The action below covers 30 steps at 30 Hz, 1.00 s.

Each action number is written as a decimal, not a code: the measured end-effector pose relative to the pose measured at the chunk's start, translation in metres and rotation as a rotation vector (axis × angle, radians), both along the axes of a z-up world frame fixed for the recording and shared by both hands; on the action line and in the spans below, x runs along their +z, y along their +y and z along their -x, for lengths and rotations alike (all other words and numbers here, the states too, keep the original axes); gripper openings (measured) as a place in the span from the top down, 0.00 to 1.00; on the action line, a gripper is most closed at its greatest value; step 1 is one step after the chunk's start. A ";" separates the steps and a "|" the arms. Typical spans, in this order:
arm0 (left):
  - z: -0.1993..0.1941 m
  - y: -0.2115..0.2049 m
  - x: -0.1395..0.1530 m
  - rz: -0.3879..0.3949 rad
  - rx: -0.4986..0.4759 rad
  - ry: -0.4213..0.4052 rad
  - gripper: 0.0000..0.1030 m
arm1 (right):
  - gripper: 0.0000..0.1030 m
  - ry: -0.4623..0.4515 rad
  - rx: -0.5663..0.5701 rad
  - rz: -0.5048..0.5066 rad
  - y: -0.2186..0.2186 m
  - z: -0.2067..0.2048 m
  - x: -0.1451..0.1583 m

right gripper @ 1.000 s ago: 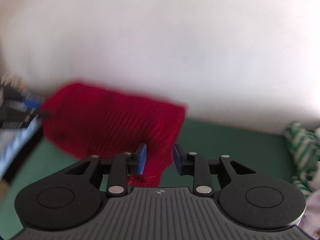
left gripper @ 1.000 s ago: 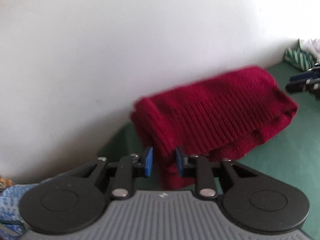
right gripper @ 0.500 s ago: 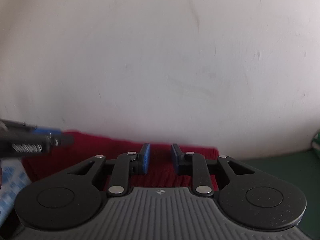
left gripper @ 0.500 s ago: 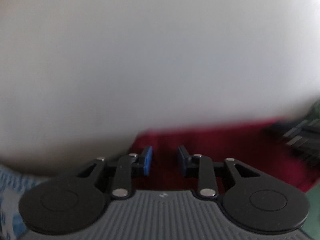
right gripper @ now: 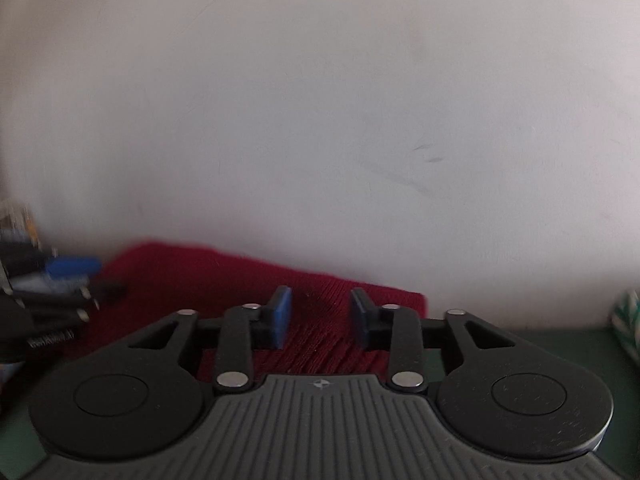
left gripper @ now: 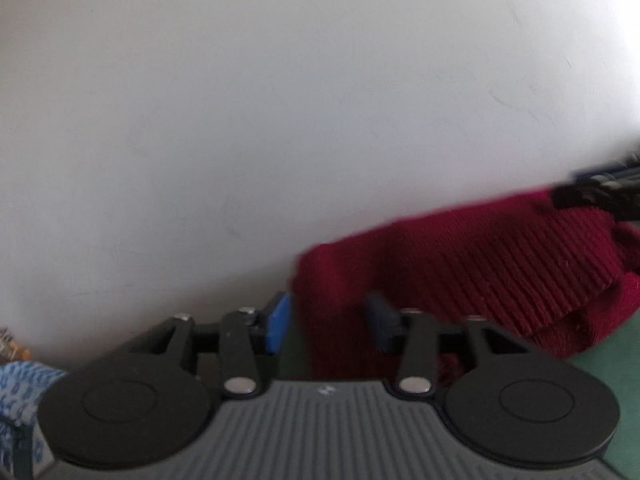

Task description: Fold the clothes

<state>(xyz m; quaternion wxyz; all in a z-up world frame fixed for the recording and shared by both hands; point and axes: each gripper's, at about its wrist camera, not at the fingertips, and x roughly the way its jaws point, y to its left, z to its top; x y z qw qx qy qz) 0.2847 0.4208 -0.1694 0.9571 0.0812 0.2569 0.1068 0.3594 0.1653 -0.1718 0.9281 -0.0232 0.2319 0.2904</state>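
A dark red knitted garment (left gripper: 480,264) lies folded on the green tabletop against the white wall. My left gripper (left gripper: 330,322) is at its left end. Its jaws are opening, and a fold of red knit stands between the blue pads (left gripper: 278,324) without being pinched. My right gripper (right gripper: 320,316) is at the other end of the garment (right gripper: 224,280). Its jaws are opening too, with red knit showing between and beyond the pads. Each gripper shows at the edge of the other's view, the right gripper (left gripper: 592,196) and the left gripper (right gripper: 60,280).
The white wall (right gripper: 320,120) stands close behind the garment. The green tabletop (right gripper: 560,344) shows to the right, with a green-and-white striped cloth (right gripper: 628,320) at its far right. A blue patterned cloth (left gripper: 20,392) lies at the lower left.
Both grippers have come down with the red garment toward the table by the wall. Both pairs of jaws now stand wider apart, and the pinch on the knit has been let go.
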 end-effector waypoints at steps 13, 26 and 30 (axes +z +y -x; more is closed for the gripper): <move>0.080 -0.035 0.030 0.023 0.079 0.131 0.01 | 0.35 0.271 -0.132 -0.001 -0.059 0.084 0.030; 0.327 -0.157 -0.028 0.179 0.105 0.334 0.01 | 0.17 0.595 -0.264 0.118 -0.125 0.304 -0.036; 0.367 -0.204 -0.022 0.119 0.063 0.357 0.01 | 0.17 0.555 -0.210 0.136 -0.131 0.340 -0.034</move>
